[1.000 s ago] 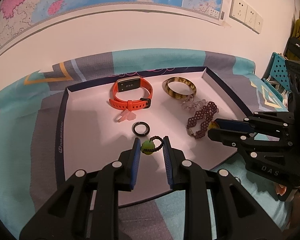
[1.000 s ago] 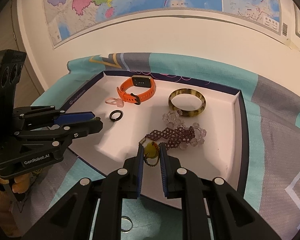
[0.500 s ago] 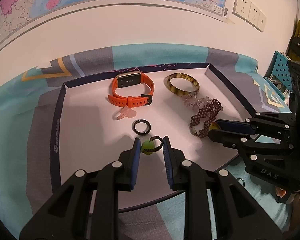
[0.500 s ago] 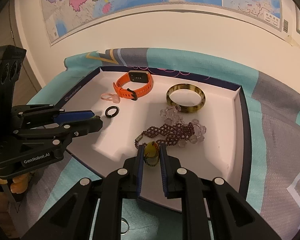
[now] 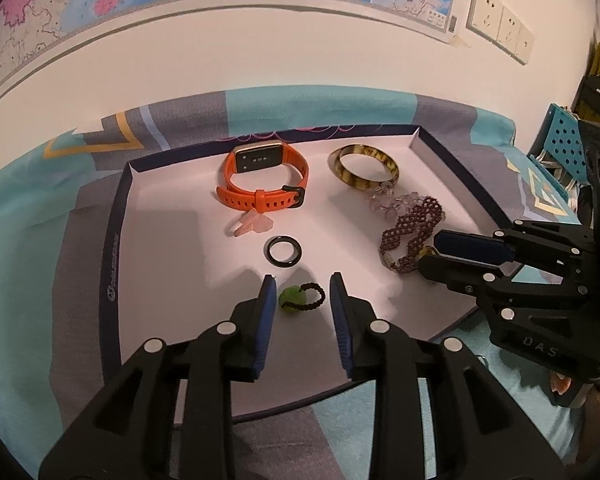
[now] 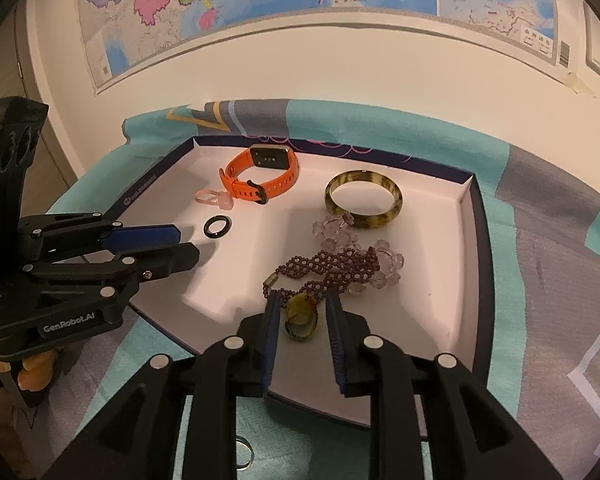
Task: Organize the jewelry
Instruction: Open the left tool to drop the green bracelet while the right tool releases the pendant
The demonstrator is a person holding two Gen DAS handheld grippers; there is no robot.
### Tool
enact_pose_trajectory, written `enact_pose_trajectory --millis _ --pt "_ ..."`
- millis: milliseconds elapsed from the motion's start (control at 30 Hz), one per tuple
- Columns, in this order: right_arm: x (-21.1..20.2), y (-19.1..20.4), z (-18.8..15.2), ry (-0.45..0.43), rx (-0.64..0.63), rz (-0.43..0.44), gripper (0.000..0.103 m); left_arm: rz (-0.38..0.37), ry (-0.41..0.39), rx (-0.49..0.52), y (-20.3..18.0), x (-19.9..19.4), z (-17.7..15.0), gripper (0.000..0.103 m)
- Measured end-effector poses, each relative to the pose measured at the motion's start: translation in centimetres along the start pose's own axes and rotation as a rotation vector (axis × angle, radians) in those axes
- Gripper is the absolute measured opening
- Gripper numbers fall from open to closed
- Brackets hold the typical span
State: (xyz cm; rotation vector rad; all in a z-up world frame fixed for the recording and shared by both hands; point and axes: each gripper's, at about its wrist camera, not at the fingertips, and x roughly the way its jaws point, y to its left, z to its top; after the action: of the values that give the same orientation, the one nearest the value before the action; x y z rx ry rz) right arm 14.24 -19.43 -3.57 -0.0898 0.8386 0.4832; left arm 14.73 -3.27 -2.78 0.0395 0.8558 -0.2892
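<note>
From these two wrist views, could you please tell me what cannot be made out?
- Left wrist view: the right claw covers the near end of the dark red beaded bracelet.
- Right wrist view: the left claw blocks the tray floor beneath it, so the green pendant is hidden.
- Right wrist view: the silver ring on the cloth is partly hidden by claw linkage.
- Both views: the orange watch screen is too small to read.

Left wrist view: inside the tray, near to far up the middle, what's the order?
Green bead charm between the open left claw fingers → black ring → pink clip → orange watch → tray back wall.
</note>
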Motion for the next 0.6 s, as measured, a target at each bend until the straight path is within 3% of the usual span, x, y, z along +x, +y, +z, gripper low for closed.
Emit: enact_pose_trajectory --millis 400,467,600 --pt "-4.9 0.4 -1.1 -0.082 -0.002 0.028 0.036 -0.022 -0.167 0.002 1.9 -8.1 -1.7 0.047" --pt "-5.9 0.7 -1.8 -0.088 -0.007 0.037 0.043 -0.016 -0.181 0.003 2.7 -9.4 -2.5 0.052" --pt "-6.5 1.4 -3.6 -0.069 -0.016 0.054 0.047 0.001 -0.173 0.015 3.6 -10.7 -4.9 0.056"
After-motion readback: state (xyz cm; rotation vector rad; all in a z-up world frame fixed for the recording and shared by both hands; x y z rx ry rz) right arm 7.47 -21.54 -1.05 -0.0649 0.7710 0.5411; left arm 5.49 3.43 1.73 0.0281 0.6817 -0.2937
